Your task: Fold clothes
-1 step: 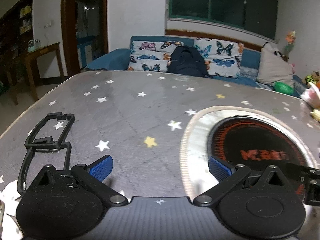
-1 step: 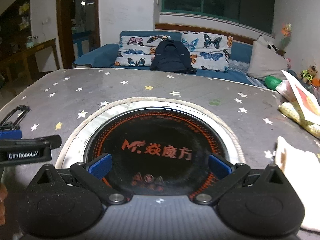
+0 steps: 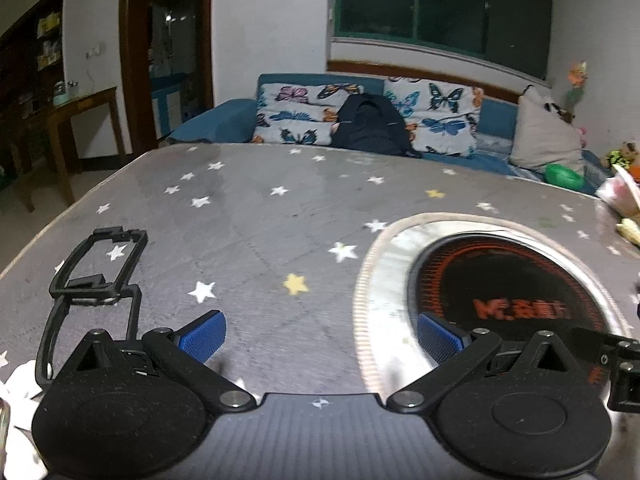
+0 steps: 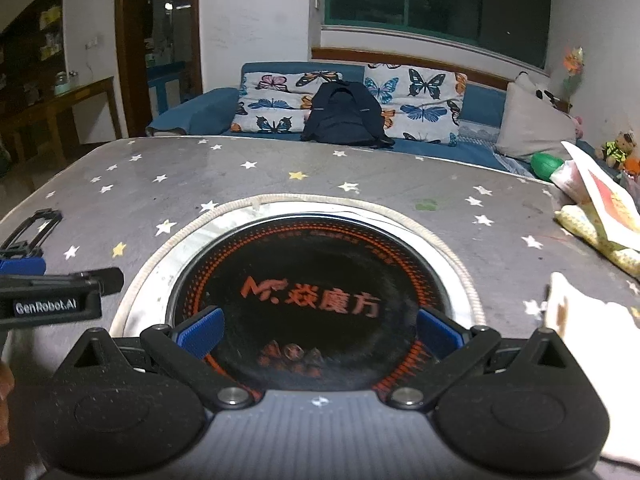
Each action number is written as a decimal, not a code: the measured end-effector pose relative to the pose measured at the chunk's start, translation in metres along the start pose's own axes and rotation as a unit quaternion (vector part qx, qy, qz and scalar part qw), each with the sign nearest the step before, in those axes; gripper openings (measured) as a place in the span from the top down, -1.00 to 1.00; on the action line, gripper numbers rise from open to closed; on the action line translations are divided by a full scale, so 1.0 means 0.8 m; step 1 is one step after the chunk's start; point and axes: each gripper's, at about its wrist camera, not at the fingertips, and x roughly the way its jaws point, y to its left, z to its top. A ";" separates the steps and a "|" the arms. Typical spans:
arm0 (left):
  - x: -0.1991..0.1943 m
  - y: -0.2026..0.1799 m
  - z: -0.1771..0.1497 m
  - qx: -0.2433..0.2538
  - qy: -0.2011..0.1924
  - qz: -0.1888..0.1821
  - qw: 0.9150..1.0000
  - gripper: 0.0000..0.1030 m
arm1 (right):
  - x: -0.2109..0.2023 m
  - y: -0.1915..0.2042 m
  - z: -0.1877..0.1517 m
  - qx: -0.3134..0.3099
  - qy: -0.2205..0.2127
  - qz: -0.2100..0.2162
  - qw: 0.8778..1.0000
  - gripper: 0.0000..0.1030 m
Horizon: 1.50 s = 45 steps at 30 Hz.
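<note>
Comparing with the earlier pictures, nothing has shifted: you hold the left gripper and right gripper with jaws released and empty, while the pale cloth lies at the surface's right edge.

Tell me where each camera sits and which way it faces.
Left wrist: on the left claw, open, facing the sofa across the starred table.
Right wrist: on the right claw, open over the round cooktop; the left claw shows at its left edge.
Shared: table, cooktop, black frame, sofa.
</note>
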 end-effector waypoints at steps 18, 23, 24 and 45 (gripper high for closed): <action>-0.102 -0.091 -0.001 0.043 0.011 -0.097 0.994 -1.00 | -0.111 -0.130 -0.057 0.017 -0.015 -0.051 0.998 -0.83; -0.117 -0.126 0.003 0.057 0.020 -0.138 0.989 -1.00 | -0.129 -0.167 -0.057 0.017 -0.008 -0.072 0.997 -0.76; -0.119 -0.134 0.003 0.059 0.022 -0.147 0.987 -1.00 | -0.129 -0.178 -0.058 0.020 -0.006 -0.077 0.997 -0.73; -0.102 -0.236 0.024 0.149 0.025 -0.195 0.969 -1.00 | -0.053 -0.373 -0.061 0.109 0.052 -0.150 0.981 -0.15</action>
